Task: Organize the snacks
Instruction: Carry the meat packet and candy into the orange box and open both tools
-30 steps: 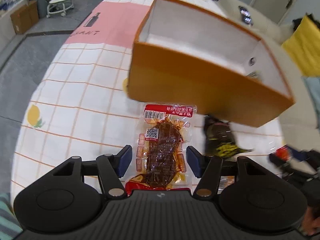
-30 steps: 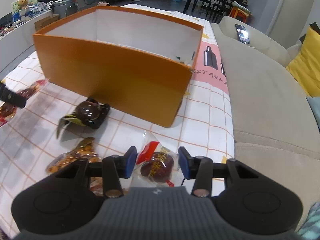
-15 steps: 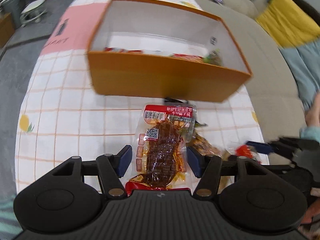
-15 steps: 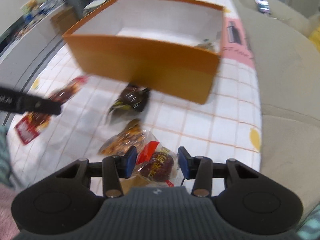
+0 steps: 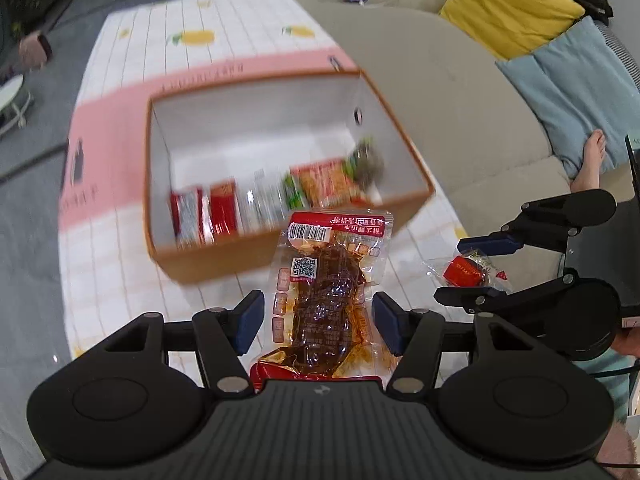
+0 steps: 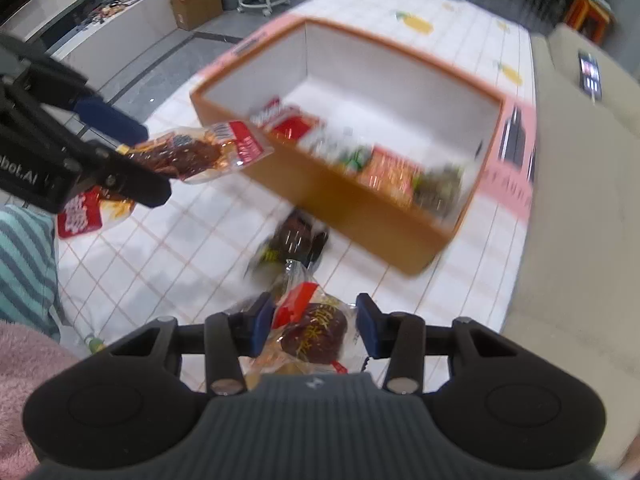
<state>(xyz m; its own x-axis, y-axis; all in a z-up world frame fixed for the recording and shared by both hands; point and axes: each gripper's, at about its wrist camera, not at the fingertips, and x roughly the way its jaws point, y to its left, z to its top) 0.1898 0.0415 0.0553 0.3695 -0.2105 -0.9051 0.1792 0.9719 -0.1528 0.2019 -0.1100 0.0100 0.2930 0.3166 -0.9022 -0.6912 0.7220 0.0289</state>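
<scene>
- Left hand-held gripper [image 5: 318, 316]: clamped on a clear plastic packet of dark red-brown meat with a red barcode header [image 5: 326, 284], held in the air just before the near wall of the orange cardboard box with white inside [image 5: 160, 152].
- Orange cardboard box: stands open on the desk, which is covered with a white grid-pattern cloth [image 5: 104, 264]; blurred snack packets [image 5: 264, 200] line its near inside wall.
- Right hand-held gripper [image 6: 314, 324]: clamped on a clear wrapper holding a round dark brown snack with a red tab [image 6: 314, 330], above the desk, before the box.
- A dark wrapped snack [image 6: 294, 242] lies on the cloth beside the box's near wall.
</scene>
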